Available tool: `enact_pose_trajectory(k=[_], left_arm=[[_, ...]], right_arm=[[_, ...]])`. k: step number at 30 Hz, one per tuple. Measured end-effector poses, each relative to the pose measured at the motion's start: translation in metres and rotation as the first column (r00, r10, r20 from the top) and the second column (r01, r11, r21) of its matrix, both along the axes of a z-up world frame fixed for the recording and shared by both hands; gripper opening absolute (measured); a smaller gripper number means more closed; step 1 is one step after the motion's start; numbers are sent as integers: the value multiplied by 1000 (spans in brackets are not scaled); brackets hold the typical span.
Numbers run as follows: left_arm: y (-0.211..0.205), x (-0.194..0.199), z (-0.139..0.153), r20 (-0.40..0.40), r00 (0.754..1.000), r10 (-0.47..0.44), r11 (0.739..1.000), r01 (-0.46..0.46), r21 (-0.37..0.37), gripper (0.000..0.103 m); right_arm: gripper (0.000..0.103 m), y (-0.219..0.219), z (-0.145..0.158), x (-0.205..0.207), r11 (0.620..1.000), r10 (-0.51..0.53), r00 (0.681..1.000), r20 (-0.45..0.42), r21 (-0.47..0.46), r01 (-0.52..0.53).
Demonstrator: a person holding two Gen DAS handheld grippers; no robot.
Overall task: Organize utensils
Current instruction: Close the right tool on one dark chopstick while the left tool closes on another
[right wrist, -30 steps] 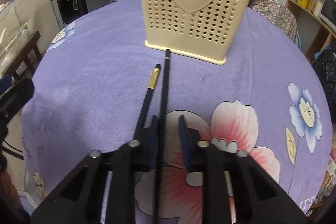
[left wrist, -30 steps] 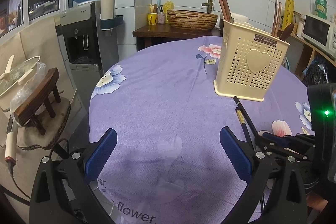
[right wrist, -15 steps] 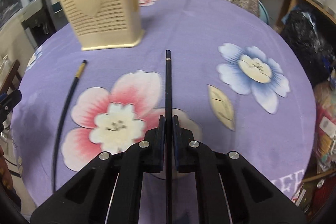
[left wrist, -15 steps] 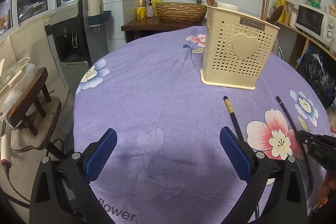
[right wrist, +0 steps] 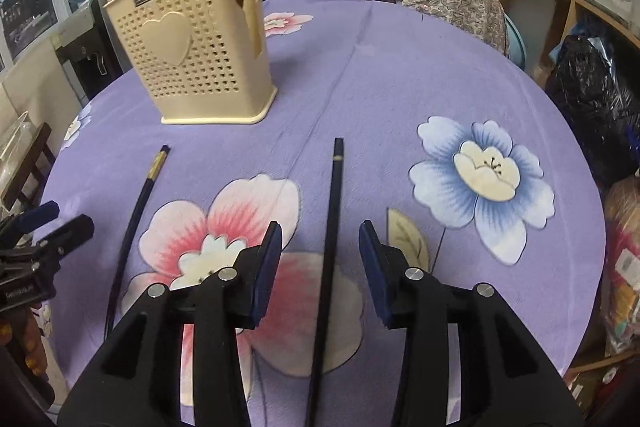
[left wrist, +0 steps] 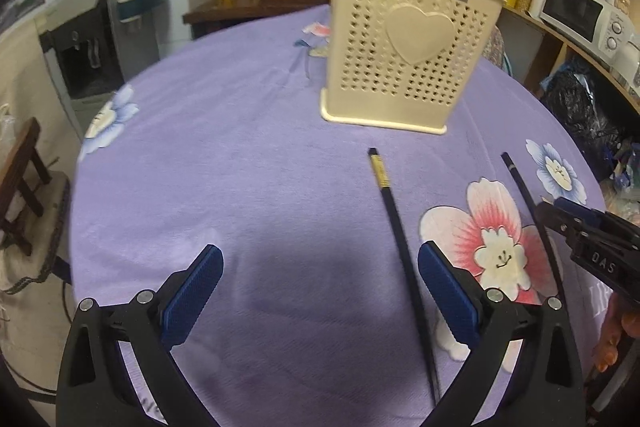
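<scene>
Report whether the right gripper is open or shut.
Open. The right gripper shows a clear gap on either side of the black chopstick lying on the tablecloth between its pads.

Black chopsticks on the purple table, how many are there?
2. One black chopstick lies between the fingers of the open right claw. The other chopstick lies to its left, nearer the holder. More sticks stand inside the holder.
</scene>
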State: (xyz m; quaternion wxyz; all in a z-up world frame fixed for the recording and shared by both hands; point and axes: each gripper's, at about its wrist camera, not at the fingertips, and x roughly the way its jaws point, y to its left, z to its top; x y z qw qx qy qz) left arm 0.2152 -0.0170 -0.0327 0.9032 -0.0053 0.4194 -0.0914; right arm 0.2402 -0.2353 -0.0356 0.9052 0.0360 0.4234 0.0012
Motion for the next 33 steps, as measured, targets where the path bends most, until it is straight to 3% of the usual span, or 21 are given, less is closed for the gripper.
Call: enact_pose_trajectory(k=[8,11,17,27,33], left_arm=[[-29,20,3,1,998,-60,998,60,9,84],[-37,29,-2,-27,998,-61,998,61,28,69],[-41,38,-12,-72,997,-35,999,37,27,65],[-52,45,-13,-76,997,-17,994,25,107,65],[-55,47,-11,-65,998,-9,993,17,114,45]], right_arm=[[41,-8,-4,17,1000,7,1000,-30,9,-7],[41,-8,-8,22,1000,5,999,-48,7,-5],[40,-6,-10,31,1000,6,998,-61,-2,-6],[29,-6,-11,53,1000,2,997,-72,-5,-2],[19,-2,-11,64,1000,1,998,-61,-22,-3]])
